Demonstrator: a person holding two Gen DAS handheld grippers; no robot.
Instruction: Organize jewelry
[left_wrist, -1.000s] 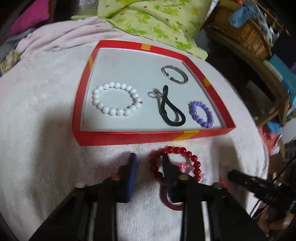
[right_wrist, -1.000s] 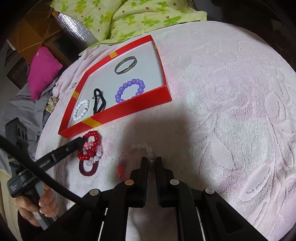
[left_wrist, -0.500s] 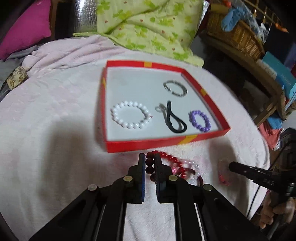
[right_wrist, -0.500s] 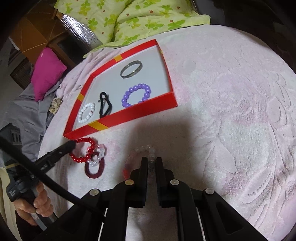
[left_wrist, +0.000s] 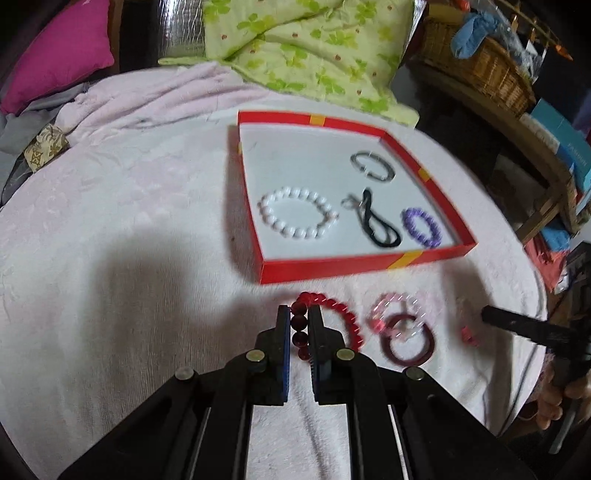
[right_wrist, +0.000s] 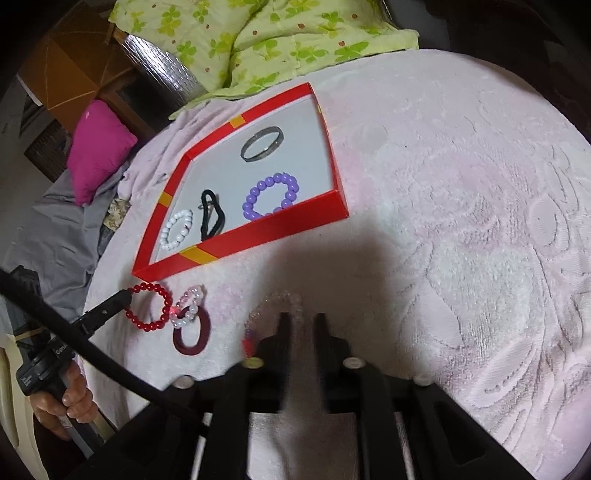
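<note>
Left wrist: left gripper clenched on red bracelet just outside tray; four pieces already in

Right wrist: right gripper opening astride pale bracelet, not gripping; three more pieces left outside

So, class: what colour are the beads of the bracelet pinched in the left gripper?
Red: the beaded bracelet in the left gripper shows best in the left wrist view.
</note>
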